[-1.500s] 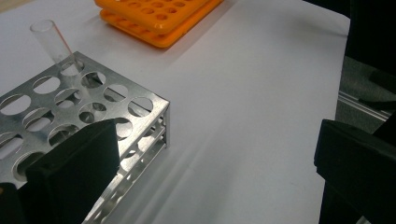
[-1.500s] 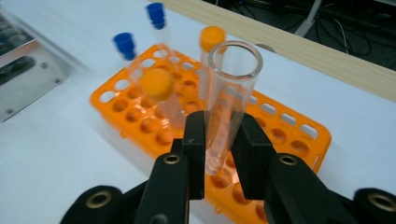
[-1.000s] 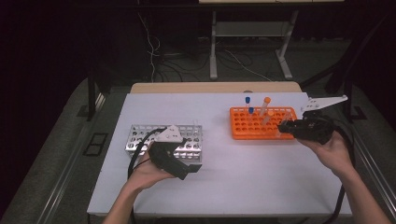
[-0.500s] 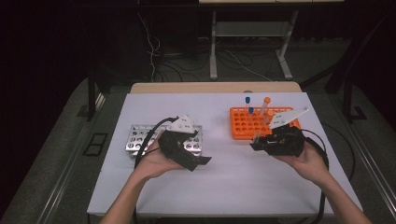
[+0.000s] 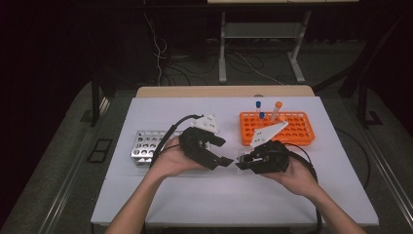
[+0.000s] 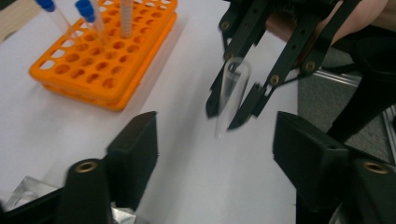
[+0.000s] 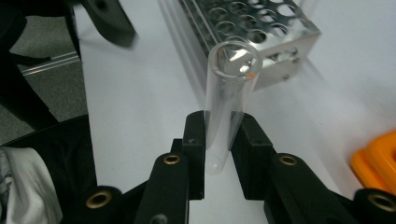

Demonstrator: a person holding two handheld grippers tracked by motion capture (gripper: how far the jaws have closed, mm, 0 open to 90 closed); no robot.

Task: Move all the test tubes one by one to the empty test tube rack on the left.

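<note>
White table, seen from above, bearing two racks. Metal rack at left, near the left gripper; holes look empty, though partly hidden behind the hand. Orange rack at right rear, holding three capped tubes: two blue caps, one orange cap. Both grippers mid-table, tips facing and close together, above the bare surface between the racks. Right gripper clamped on a clear tube: uncapped, held near its rounded bottom, open mouth pointing toward the metal rack. Left gripper about half open, jaws just closing, pads not touching anything; in the left gripper view, tube ahead of the jaws, still apart from them, gripped by the right gripper.
</note>
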